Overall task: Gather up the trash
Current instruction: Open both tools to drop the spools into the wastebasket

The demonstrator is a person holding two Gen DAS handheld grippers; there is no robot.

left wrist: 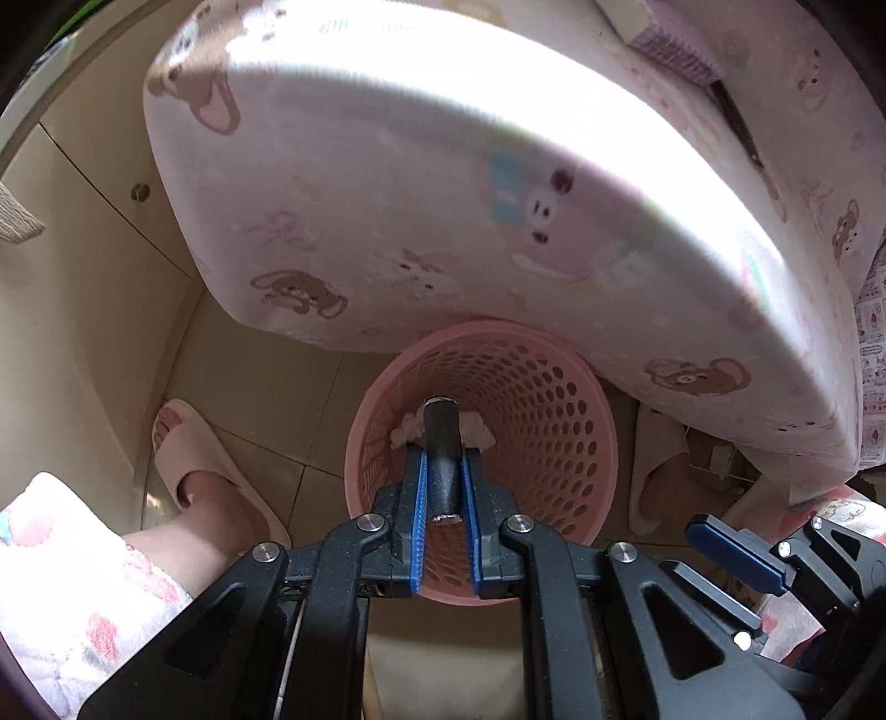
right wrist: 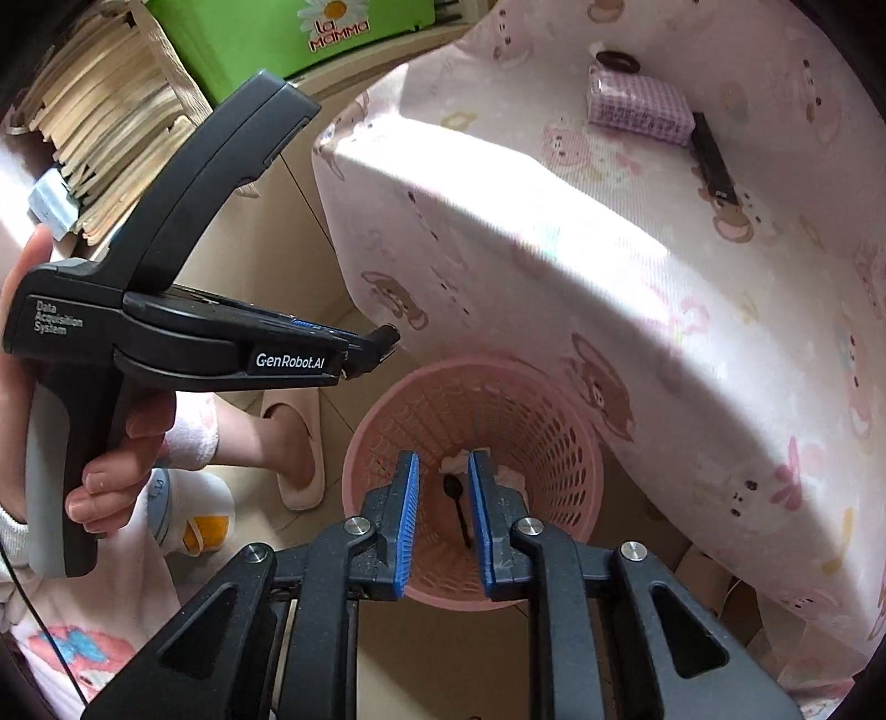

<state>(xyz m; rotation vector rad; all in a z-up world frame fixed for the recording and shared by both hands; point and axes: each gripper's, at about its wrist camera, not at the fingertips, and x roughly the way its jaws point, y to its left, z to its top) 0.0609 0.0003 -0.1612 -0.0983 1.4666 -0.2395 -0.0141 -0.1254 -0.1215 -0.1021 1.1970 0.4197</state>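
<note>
1. The left gripper [left wrist: 444, 487] has its blue-padded fingers [left wrist: 419, 498] closed onto a short dark cylinder [left wrist: 443, 454] with silvery ends, held lengthwise over the mouth of the basket.
2. The right gripper [right wrist: 443, 498] is partly open with nothing between its blue pads [right wrist: 407, 509]; it hangs over the near rim of the same basket.
3. The pink perforated plastic wastebasket [right wrist: 559, 443] stands on the tiled floor [left wrist: 260, 376], its far rim tucked under the edge of the bed. Inside lie crumpled white tissue [right wrist: 506, 476] and a small black spoon [right wrist: 457, 501], bowl end away from the camera.
4. In the left wrist view the tissue [left wrist: 476, 432] shows on both sides of the held cylinder.
5. A foot in a pink slipper [left wrist: 194, 459] stands left of the basket; a second slipper [left wrist: 656, 471] lies to its right, beneath the mattress overhang.
6. The mattress [right wrist: 554, 249], covered in a pink sheet printed with bears and rabbits, overhangs the basket. On top, well back from its edge, sit a purple checked tissue pack [right wrist: 639, 111] and a thin black stick-like item [right wrist: 714, 160] just beside it.
7. In the right wrist view the left gripper's body reads "GenRobot.AI" and "Data Acquisition System".
8. Farthest back, a green box [right wrist: 277, 27] is marked "La Mamma" with a daisy.
</note>
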